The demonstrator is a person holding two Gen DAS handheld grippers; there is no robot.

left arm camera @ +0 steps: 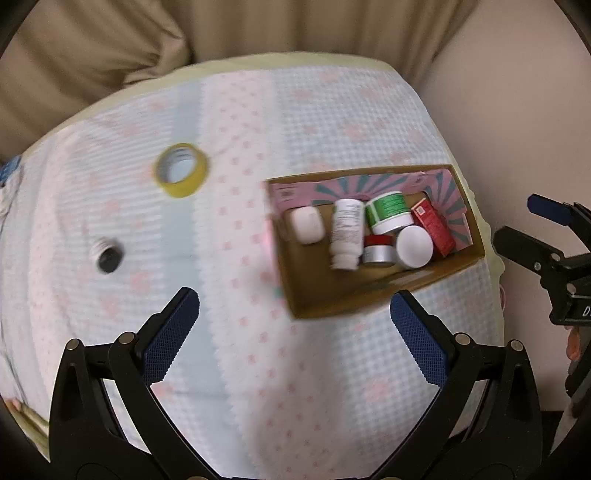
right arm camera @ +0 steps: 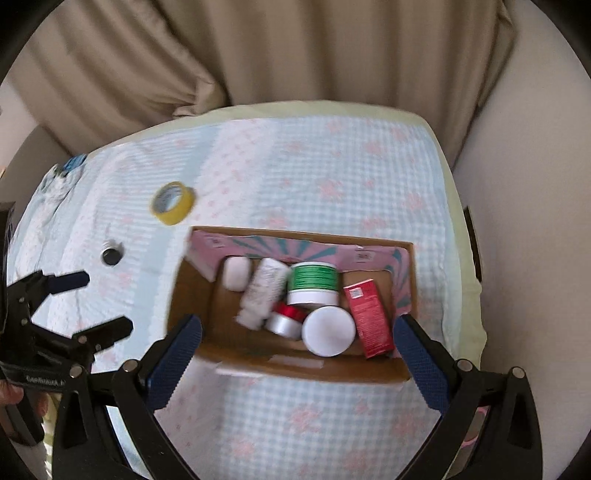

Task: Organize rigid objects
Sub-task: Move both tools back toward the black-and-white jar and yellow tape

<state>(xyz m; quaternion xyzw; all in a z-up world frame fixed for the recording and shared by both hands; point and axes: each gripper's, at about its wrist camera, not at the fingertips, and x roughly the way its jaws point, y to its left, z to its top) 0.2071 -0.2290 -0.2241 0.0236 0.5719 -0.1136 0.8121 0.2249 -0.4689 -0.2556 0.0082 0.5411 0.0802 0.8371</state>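
Observation:
An open cardboard box [left arm camera: 332, 299] [right arm camera: 236, 354] sits on the table's right half. It holds a white case [left arm camera: 307, 224] [right arm camera: 236, 273], a white bottle [left arm camera: 346, 232] [right arm camera: 263, 291] lying down, a green-banded jar [left arm camera: 389, 212] [right arm camera: 313, 282], a red-and-silver jar [left arm camera: 377, 250] [right arm camera: 286, 319], a white-lidded jar [left arm camera: 414, 246] [right arm camera: 328, 331] and a red carton [left arm camera: 433, 226] [right arm camera: 369, 318]. A yellow tape roll [left arm camera: 181, 170] [right arm camera: 173, 202] and a small black-capped bottle [left arm camera: 108, 255] [right arm camera: 112, 254] lie on the cloth to the left. My left gripper [left arm camera: 293, 317] [right arm camera: 99, 302] is open and empty. My right gripper [right arm camera: 297, 347] [left arm camera: 517, 225] hangs open over the box's front.
A checked blue-and-pink cloth [left arm camera: 236, 369] [right arm camera: 332, 177] covers the table, with a pale yellow edge. Beige curtains [left arm camera: 258, 26] [right arm camera: 295, 48] hang behind it and a pale wall [right arm camera: 535, 221] stands to the right. A blue item [right arm camera: 72, 164] lies at the far left edge.

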